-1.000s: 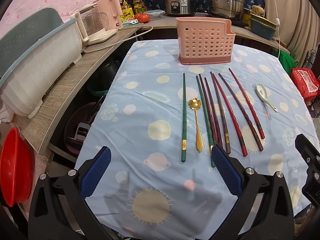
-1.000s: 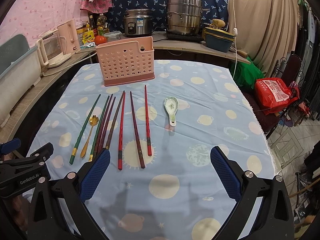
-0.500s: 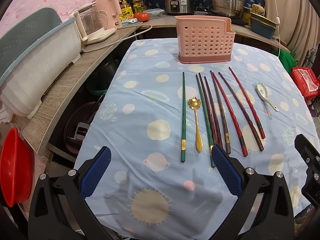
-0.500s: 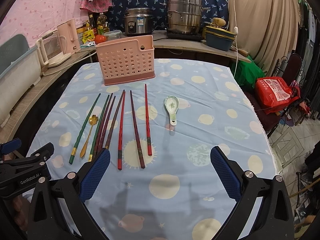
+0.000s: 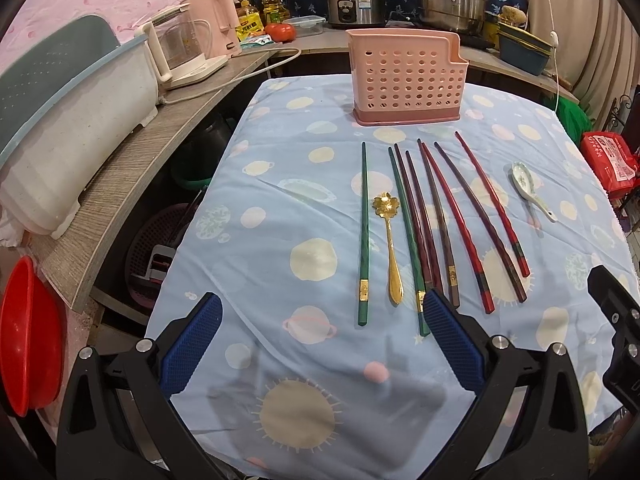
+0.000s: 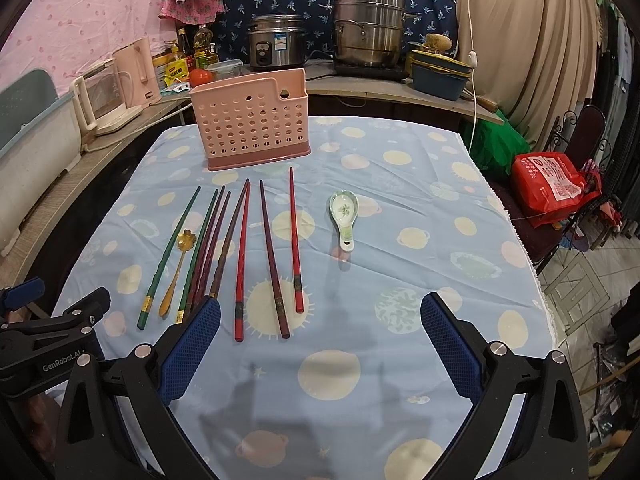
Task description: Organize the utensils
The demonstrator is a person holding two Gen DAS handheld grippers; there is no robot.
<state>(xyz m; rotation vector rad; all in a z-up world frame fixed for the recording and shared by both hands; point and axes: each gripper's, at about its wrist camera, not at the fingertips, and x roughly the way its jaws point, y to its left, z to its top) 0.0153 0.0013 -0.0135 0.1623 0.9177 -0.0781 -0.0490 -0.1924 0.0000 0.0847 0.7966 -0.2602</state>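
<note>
Chopsticks (image 6: 294, 240), slender, seemingly lacquered, before perforated pink plastic basket (image 6: 250, 120).

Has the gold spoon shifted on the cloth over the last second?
No. The gold spoon lies between the two green chopsticks as before, its flower bowl toward the pink basket; neither open gripper touches it.
</note>
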